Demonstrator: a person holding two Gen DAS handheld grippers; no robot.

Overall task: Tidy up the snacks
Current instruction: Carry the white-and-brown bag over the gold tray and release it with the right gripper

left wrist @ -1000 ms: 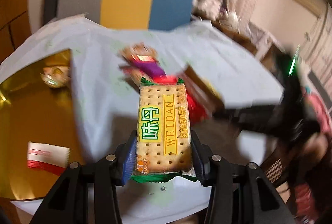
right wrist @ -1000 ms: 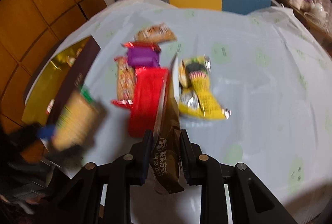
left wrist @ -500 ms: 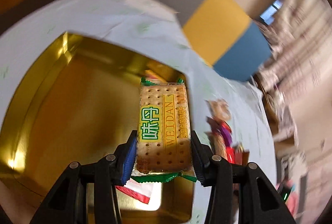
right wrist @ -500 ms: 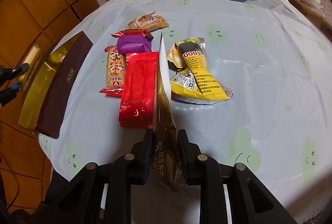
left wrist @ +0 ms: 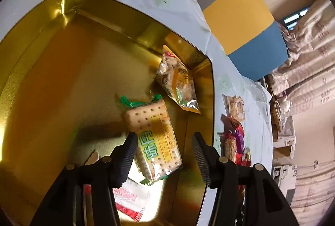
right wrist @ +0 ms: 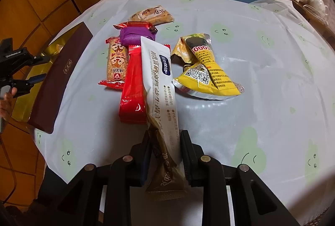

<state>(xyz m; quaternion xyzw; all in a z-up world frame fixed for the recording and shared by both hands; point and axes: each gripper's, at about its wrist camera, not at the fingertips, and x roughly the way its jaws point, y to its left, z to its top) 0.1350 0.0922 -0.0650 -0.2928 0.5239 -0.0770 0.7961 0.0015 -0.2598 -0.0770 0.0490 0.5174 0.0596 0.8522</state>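
Since a second ago the left gripper [left wrist: 165, 149] has swung from over the counter [right wrist: 261, 79] to over the gold tin [left wrist: 69, 71], and the cracker pack [left wrist: 153, 138] it was pinching now lies loose below it. Its jaws are opening: the pack sits between them but tilted, its near end next to the left jaw, with a clear gap to the right jaw, so neither pad presses on it. It appears to rest on the tin's floor, its green crimped end pointing away from the jaws, partly over a red-and-white packet [left wrist: 129, 200] beneath the left jaw. A clear bag of snacks [left wrist: 178, 83] lies beyond the jaws, against the tin's far wall.

To finish this release well, I judge the jaws should spread fully before the hand lifts, and lift straight back along their own line, so that the left pad does not drag the pack's corner up or shove it onto the packet.

The right gripper [right wrist: 165, 152] has hardly moved; its jaws are pressed onto the lower end of a long sachet [right wrist: 161, 87], which stands up and away from them over the counter. Beyond its tip lie a red pack [right wrist: 134, 90], a purple one [right wrist: 136, 35], and, to the right, yellow bags [right wrist: 207, 75].
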